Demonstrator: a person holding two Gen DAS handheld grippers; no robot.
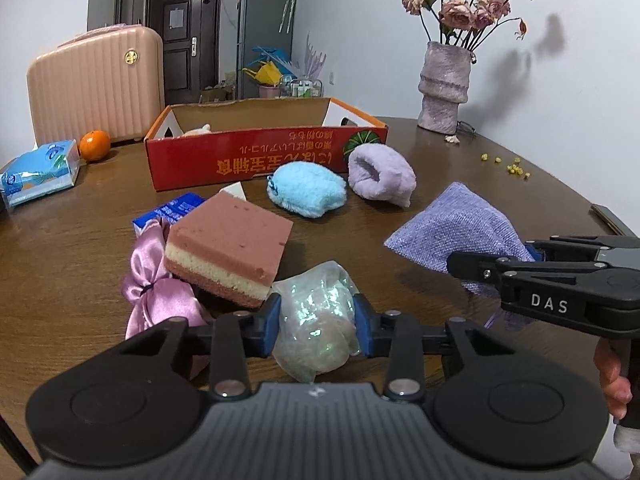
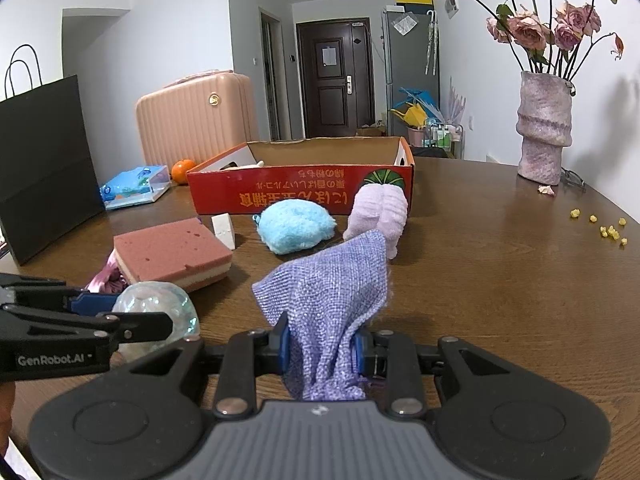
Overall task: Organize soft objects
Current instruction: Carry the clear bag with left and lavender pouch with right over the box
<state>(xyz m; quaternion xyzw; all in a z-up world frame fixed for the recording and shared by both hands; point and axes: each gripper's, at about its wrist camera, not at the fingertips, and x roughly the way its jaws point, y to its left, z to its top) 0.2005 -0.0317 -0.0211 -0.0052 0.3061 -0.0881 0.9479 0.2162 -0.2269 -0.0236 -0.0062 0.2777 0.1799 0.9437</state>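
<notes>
At lower centre the left tool (image 1: 316, 320) clamped the iridescent ball (image 1: 316, 322), at right the right tool (image 2: 322, 350) pinched the purple cloth (image 2: 328, 292), and the red box (image 1: 256, 152) lay beyond both on the bench (image 1: 80, 232), slightly nearer the left.

— How is the light on your two views?

— You have even, rather soft indoor light, bright enough. The vase (image 1: 443, 88) throws a dark shadow on the white wall (image 1: 360, 40) to its right, so the light comes from the left side. The wooden table (image 1: 460, 168) gives only a weak sheen.

— Any glare or blur?

— The iridescent ball (image 1: 318, 320) sparkles with small green-white reflections. Your near gripper bodies look a little soft, the middle is sharp. The fisheye bends the door (image 2: 334, 80) and the walls, and the corners go black.
</notes>
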